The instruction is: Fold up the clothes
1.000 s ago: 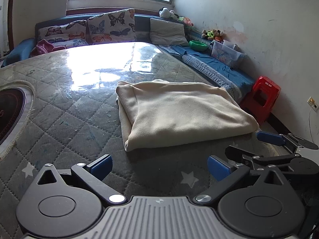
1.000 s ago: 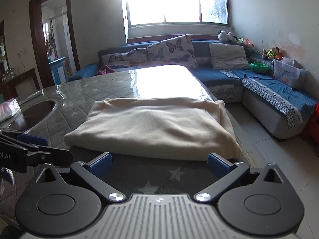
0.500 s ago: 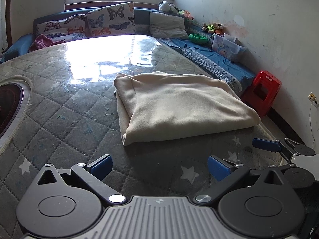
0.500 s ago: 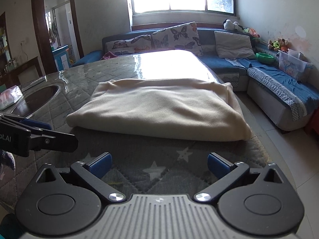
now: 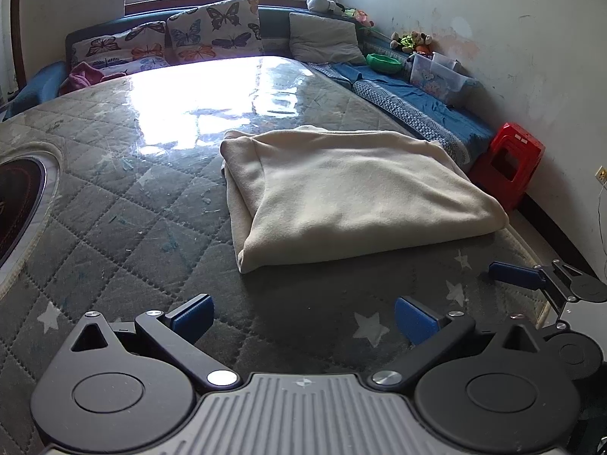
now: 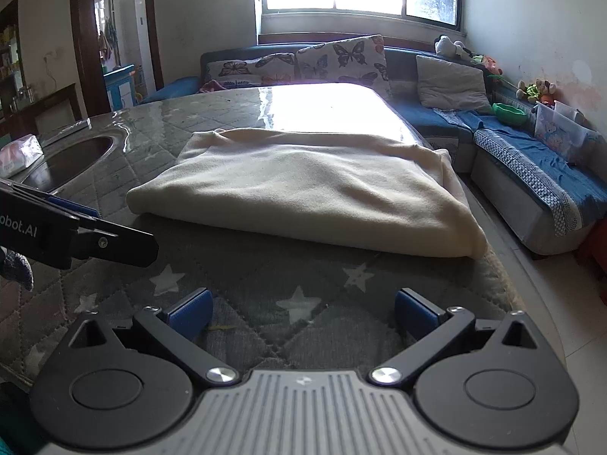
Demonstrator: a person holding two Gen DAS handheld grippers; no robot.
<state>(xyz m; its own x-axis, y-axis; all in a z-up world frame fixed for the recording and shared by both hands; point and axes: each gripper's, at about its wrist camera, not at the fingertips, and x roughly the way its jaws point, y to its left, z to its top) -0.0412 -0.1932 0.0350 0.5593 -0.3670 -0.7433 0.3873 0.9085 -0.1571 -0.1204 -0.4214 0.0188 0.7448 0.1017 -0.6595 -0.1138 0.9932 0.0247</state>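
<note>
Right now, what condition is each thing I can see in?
Cream garment: folded flat on the table, untouched.
Left gripper: fingers wide open, empty, short of the garment.
Right gripper: fingers wide open, empty.
Quilted table cover: spread flat under a glossy sheet.

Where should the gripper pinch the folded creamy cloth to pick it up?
Probably the near corner of the cream cloth, coming low from the front with the left gripper: there the stacked layers end in a rounded edge slightly raised off the table.

Round inset (image 5: 15, 204) cut by left edge, toys (image 5: 411, 40) too small
</note>
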